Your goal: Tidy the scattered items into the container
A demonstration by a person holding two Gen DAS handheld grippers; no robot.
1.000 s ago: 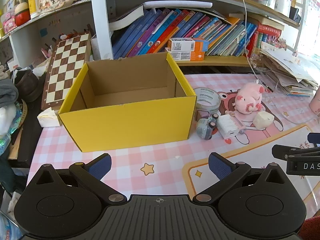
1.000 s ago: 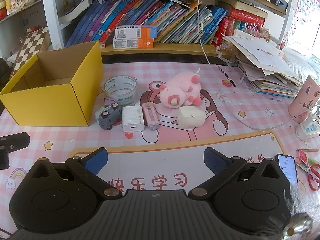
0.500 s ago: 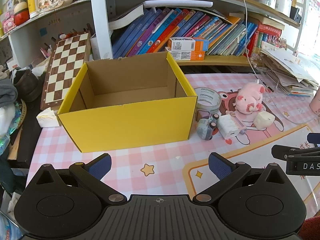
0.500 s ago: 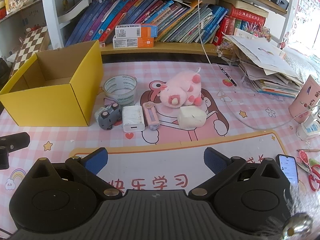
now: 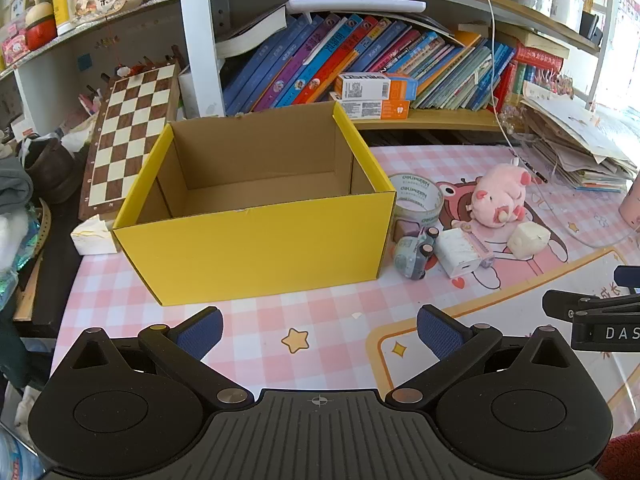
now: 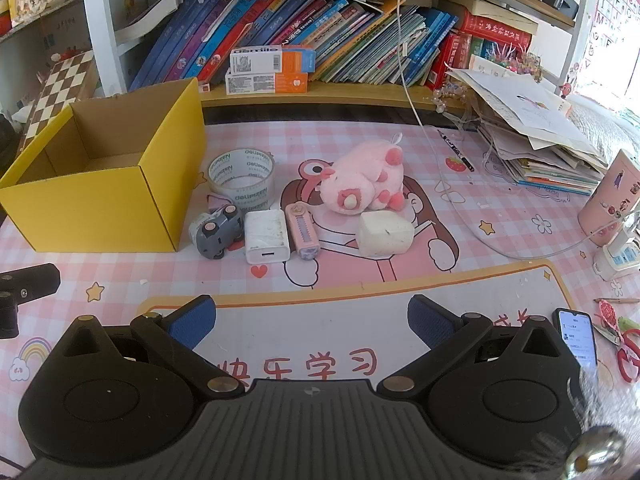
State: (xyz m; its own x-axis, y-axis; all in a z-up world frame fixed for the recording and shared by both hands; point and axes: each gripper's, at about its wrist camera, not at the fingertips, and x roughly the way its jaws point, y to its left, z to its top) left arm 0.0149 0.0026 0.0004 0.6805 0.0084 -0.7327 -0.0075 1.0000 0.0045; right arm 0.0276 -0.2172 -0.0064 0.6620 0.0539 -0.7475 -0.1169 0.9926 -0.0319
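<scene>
An empty yellow cardboard box (image 5: 260, 248) (image 6: 92, 208) stands open on the pink checked mat. To its right lie a tape roll (image 6: 241, 181), a grey toy car (image 6: 216, 232), a white charger (image 6: 267, 236), a small pink case (image 6: 303, 231), a pink plush pig (image 6: 366, 182) and a white block (image 6: 385, 233). The same items show in the left wrist view, the toy car (image 5: 414, 254) and the plush pig (image 5: 500, 196) among them. My left gripper (image 5: 318, 328) hangs open just in front of the box. My right gripper (image 6: 312, 318) is open, well short of the items. Neither holds anything.
A bookshelf with leaning books (image 6: 280, 36) runs along the back. A chessboard (image 5: 128, 132) leans left of the box. Stacked papers (image 6: 532, 136), a pink cup (image 6: 612, 200), a phone (image 6: 576, 336) and red scissors (image 6: 624, 344) sit at the right.
The left wrist view has crept slightly closer to the box. The right gripper and all the items look unchanged.
</scene>
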